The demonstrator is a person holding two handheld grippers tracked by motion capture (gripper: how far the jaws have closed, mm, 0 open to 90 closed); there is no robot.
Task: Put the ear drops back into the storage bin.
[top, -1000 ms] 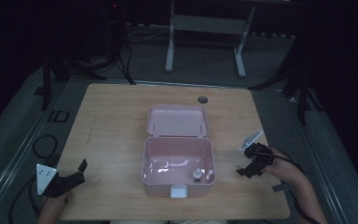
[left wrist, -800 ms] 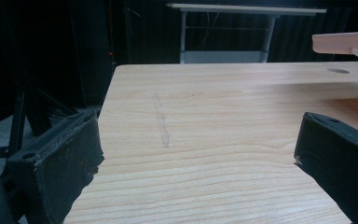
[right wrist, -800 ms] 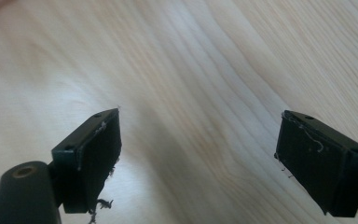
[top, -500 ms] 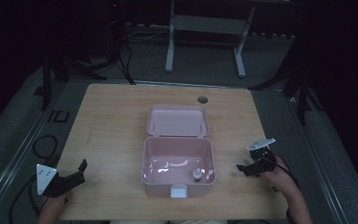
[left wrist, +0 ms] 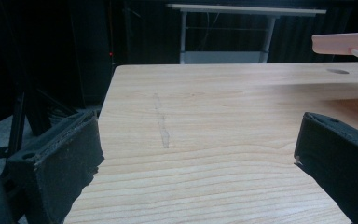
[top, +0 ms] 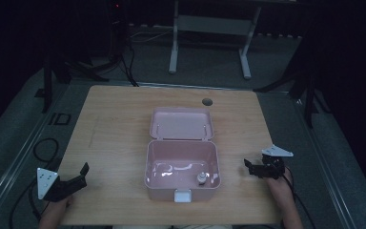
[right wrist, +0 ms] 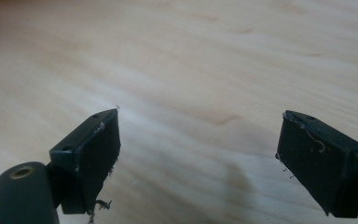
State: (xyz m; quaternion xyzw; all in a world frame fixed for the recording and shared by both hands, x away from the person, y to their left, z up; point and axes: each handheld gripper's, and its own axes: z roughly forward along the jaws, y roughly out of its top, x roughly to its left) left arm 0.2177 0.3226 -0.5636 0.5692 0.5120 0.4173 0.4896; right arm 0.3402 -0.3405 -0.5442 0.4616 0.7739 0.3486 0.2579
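An open pink box [top: 181, 183] sits in the middle of the wooden table [top: 119, 124], its lid [top: 181, 123] laid back behind it. A small pale object [top: 201, 178] lies inside near the front right corner. My left gripper [top: 80, 175] rests at the table's front left, open, with nothing between its jaws [left wrist: 196, 154]. My right gripper [top: 249, 167] is low over the table to the right of the box, open and holding nothing [right wrist: 198, 144]. The box's lid edge [left wrist: 345, 44] shows at the right of the left gripper view.
A round cable hole [top: 207, 101] is in the table behind the box. A white desk frame [top: 209, 24] stands on the dark floor beyond the table. Cables [top: 43, 148] trail off the left side.
My right gripper has moved down and toward the table's front right, away from the box. The left gripper has stayed where it was.
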